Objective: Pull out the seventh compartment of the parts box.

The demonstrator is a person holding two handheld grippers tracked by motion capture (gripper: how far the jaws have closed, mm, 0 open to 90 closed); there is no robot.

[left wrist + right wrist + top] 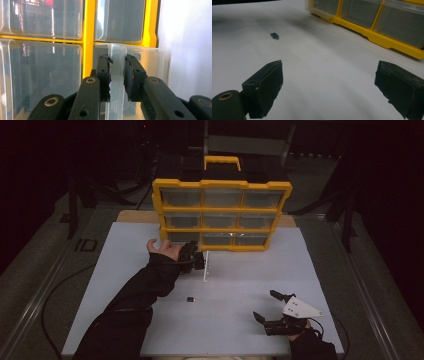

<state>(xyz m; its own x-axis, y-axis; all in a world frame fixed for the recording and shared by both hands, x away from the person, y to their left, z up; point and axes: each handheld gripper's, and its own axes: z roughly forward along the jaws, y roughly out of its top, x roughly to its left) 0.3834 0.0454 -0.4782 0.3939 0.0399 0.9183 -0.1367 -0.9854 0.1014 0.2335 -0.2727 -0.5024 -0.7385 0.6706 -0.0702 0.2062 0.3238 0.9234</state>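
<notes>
A yellow organiser (221, 184) with clear drawers stands upright at the back of the white table (125, 270). My left gripper (198, 260) is at its bottom row, toward the left. In the left gripper view the black pads (105, 75) sit on either side of a clear drawer handle (117, 57), shut on it. A small black part (190, 299) lies loose on the table, also visible in the right gripper view as the small black part (274, 35). My right gripper (272, 306) rests near the front right, open, with nothing between its jaws (329, 85).
A thin white strip (205, 267) lies on the table just right of the left gripper. The organiser's yellow carry handle (222, 162) rises behind it. Dark floor and cables surround the table. A cable (60, 290) runs along the left side.
</notes>
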